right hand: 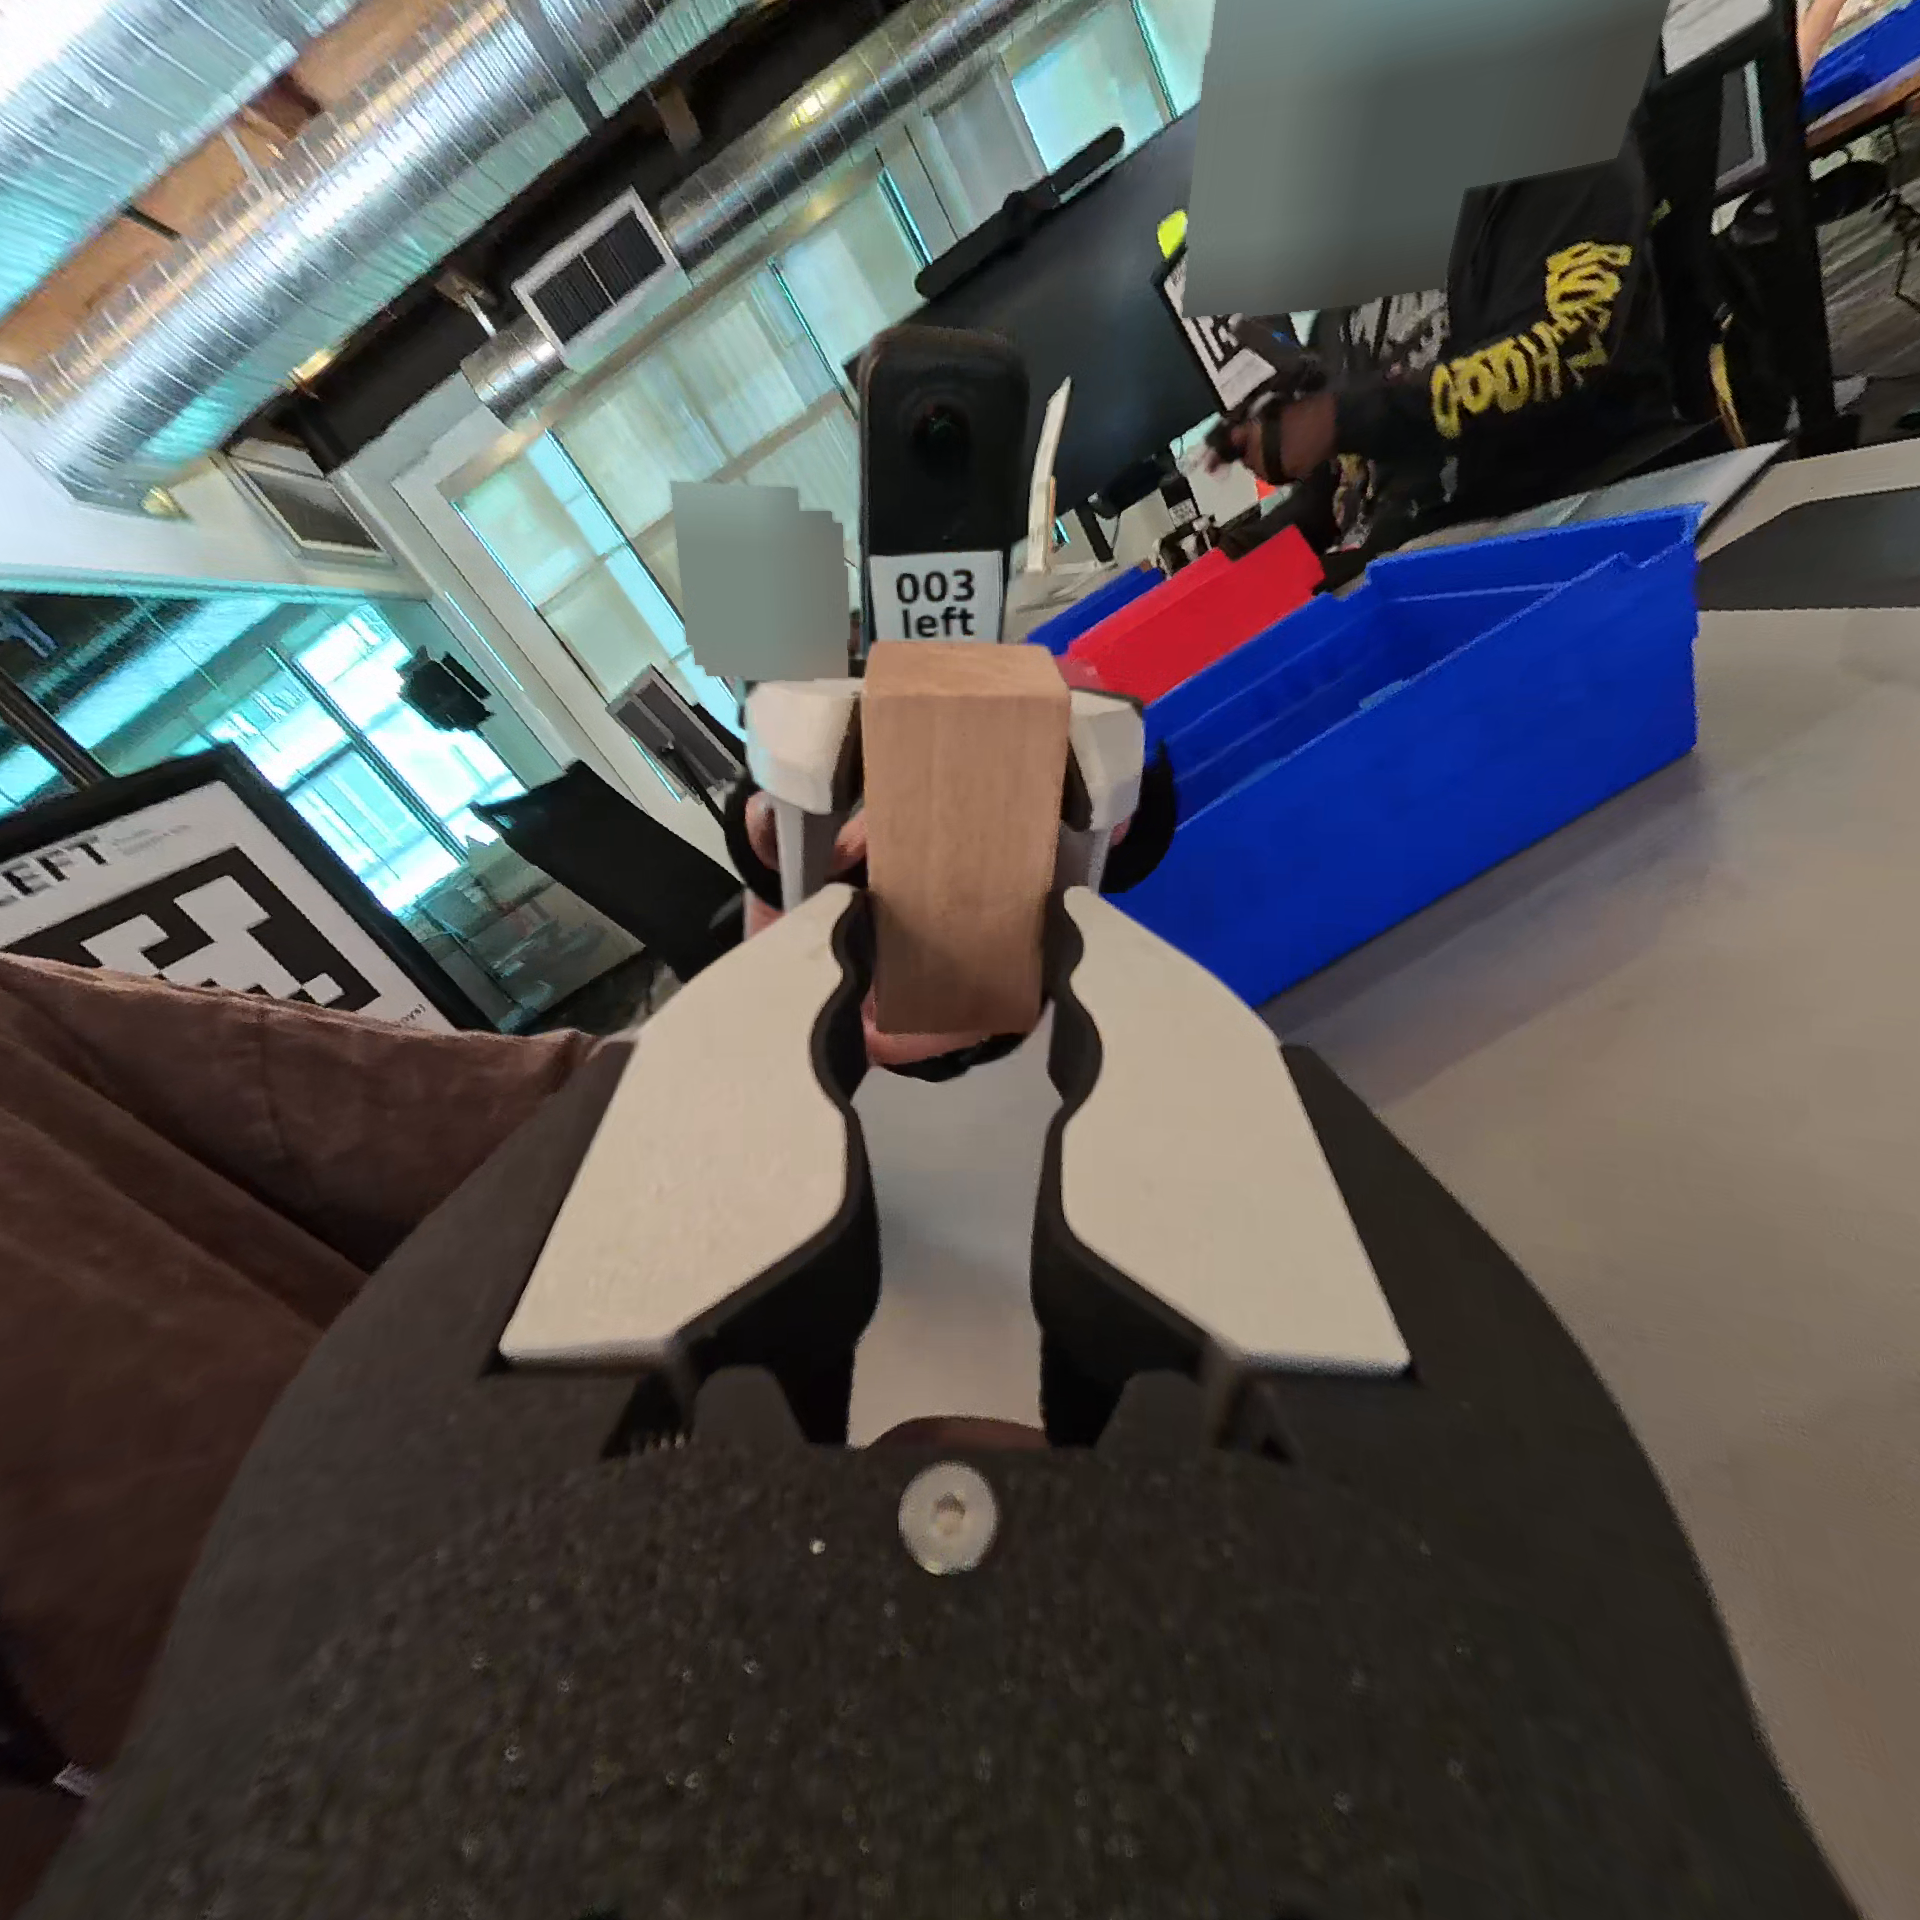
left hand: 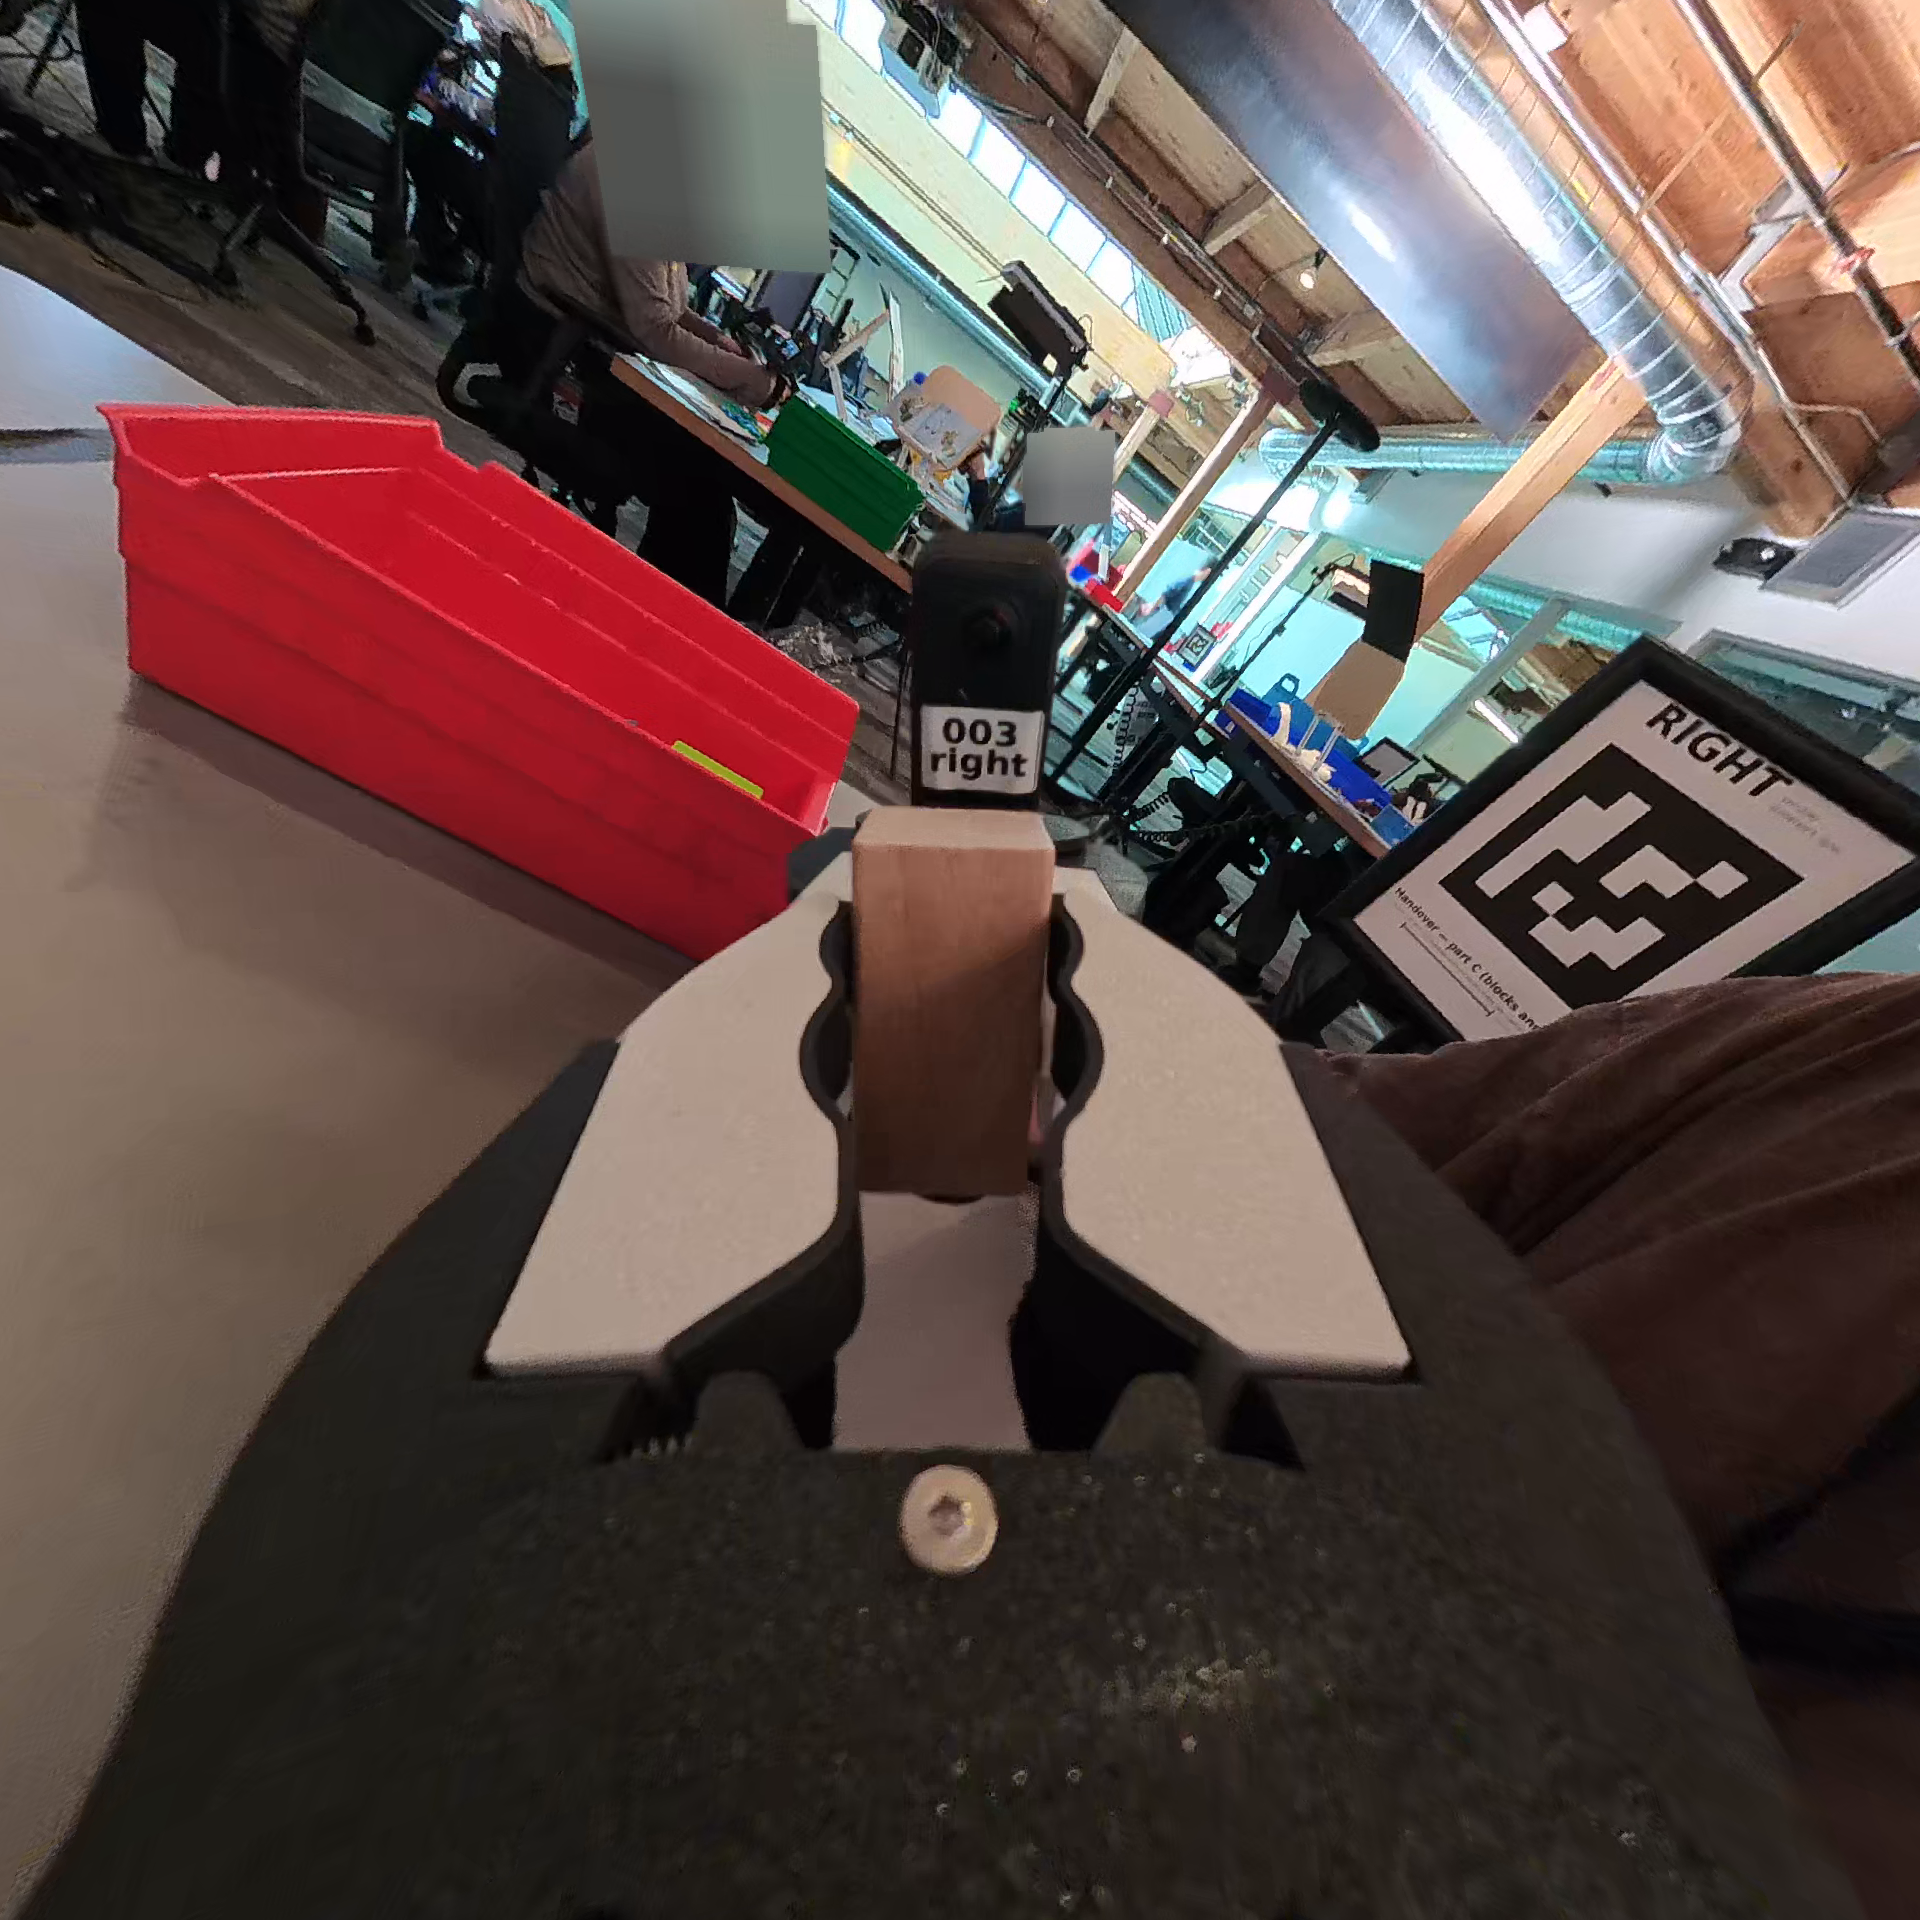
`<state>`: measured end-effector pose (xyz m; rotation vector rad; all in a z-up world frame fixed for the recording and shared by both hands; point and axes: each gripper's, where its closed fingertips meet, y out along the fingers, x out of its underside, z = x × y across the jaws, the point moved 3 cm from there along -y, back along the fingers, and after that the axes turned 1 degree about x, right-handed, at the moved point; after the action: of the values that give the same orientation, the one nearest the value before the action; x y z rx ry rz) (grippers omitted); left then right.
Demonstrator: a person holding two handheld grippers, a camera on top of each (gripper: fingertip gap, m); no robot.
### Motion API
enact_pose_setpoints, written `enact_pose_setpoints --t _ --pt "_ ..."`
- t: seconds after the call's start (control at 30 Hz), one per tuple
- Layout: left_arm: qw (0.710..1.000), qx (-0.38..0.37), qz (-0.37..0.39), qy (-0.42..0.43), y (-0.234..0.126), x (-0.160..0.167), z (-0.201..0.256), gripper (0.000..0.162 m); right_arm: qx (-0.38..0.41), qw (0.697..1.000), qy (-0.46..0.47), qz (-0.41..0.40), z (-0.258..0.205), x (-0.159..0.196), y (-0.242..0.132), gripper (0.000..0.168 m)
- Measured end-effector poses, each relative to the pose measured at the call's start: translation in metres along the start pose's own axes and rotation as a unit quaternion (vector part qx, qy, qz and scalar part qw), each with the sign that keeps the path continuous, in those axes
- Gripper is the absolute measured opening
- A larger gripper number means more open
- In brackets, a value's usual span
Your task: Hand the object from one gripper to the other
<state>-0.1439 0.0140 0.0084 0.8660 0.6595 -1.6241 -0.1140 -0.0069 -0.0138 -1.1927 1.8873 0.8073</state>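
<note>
Block (left hand: 951, 997) of pale wood, upright at centre frame in both views, held off the table (left hand: 208, 1039). Clamped deep between the fingers of the left gripper (left hand: 951, 935), black pads pressed to both sides. At the other end, pinched by the tips of the right gripper (right hand: 956, 935), pads apparently touching both sides as well.

Just above the block, a black camera (left hand: 987, 644) with a white printed label (left hand: 980, 750); the same pairing in the right wrist view, camera (right hand: 940, 447) over label (right hand: 935, 603).

Left of frame in the left wrist view, a red bin (left hand: 416, 623) on the table, with a yellow-green sticker (left hand: 717, 769) on its near end; contents not made out. Right of frame in the right wrist view, a blue bin (right hand: 1455, 779), with further red and blue bins behind it.

Framed sign (left hand: 1621, 873) with a black-and-white square marker and printed words at right; a similar sign (right hand: 187, 914) at left in the other view. Upper right there, a person's black sleeve (right hand: 1538, 332) with yellow lettering.
</note>
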Motion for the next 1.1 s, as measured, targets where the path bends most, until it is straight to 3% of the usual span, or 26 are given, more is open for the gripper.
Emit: enact_pose_setpoints --t 0.1,0.13,0.2,0.3,0.43,0.6,0.9,1.03,1.1 --pt "0.999 -0.052 -0.001 -0.007 -0.018 0.012 -0.006 0.082 0.027 0.999 -0.024 -0.023 -0.002 -0.008 -0.011 0.032" --pt "0.997 -0.072 -0.004 -0.011 -0.027 0.019 -0.007 0.087 0.036 0.999 -0.025 -0.018 -0.004 -0.020 -0.020 0.032" --pt "0.995 -0.098 0.002 -0.018 -0.045 0.039 -0.003 0.084 0.092 0.993 -0.070 -0.013 -0.006 -0.052 -0.048 0.031" --pt "0.989 -0.145 -0.005 -0.019 -0.069 0.080 0.007 0.078 0.236 0.961 -0.142 -0.027 -0.006 -0.102 -0.111 0.031" --pt "0.981 -0.194 -0.018 -0.027 -0.093 0.123 0.011 0.072 0.454 0.876 -0.142 -0.075 0.015 -0.136 -0.208 0.031" --pt "0.984 -0.170 -0.011 -0.049 -0.095 0.124 0.014 0.070 0.586 0.797 -0.028 -0.140 0.067 -0.127 -0.273 0.032" --pt "0.981 -0.182 -0.067 -0.005 -0.082 0.132 0.019 0.070 0.635 0.697 0.159 -0.291 0.227 -0.091 -0.302 0.032" --pt "0.980 -0.180 -0.085 0.003 -0.081 0.135 0.021 0.070 0.658 0.634 0.181 -0.363 0.271 -0.077 -0.312 0.032" --pt "0.979 -0.181 -0.094 0.007 -0.081 0.138 0.022 0.070 0.660 0.618 0.189 -0.382 0.283 -0.069 -0.312 0.032"
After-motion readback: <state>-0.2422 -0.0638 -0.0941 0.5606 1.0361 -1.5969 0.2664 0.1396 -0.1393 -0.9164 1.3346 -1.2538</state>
